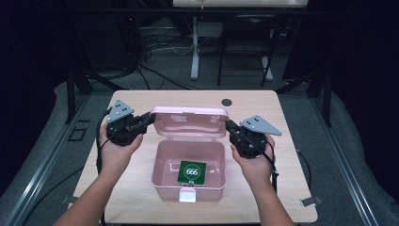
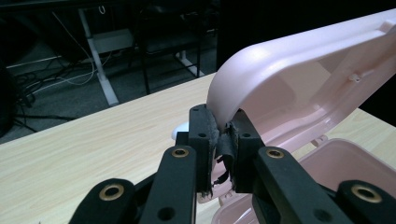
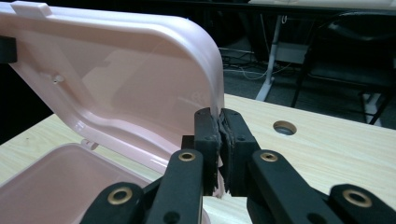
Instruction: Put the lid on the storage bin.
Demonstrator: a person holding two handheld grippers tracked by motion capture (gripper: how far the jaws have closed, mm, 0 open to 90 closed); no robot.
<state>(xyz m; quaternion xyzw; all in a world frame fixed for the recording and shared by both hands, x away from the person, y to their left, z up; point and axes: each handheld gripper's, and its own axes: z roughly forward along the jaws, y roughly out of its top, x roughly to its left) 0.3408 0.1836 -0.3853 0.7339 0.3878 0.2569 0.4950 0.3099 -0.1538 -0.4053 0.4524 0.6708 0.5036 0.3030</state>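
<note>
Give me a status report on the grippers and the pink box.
Left gripper and right gripper both shut on lid edges. Pink box open, green card inside. Nothing in the way.

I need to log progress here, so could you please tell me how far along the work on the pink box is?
Done: the pink box stands open, with a green card lying inside it. In hand: the left tool and the right tool each pinch a side edge of the raised lid. Left: whether the lid is being raised or lowered cannot be told; if closing, it must still come down and the front latch must fasten.
</note>
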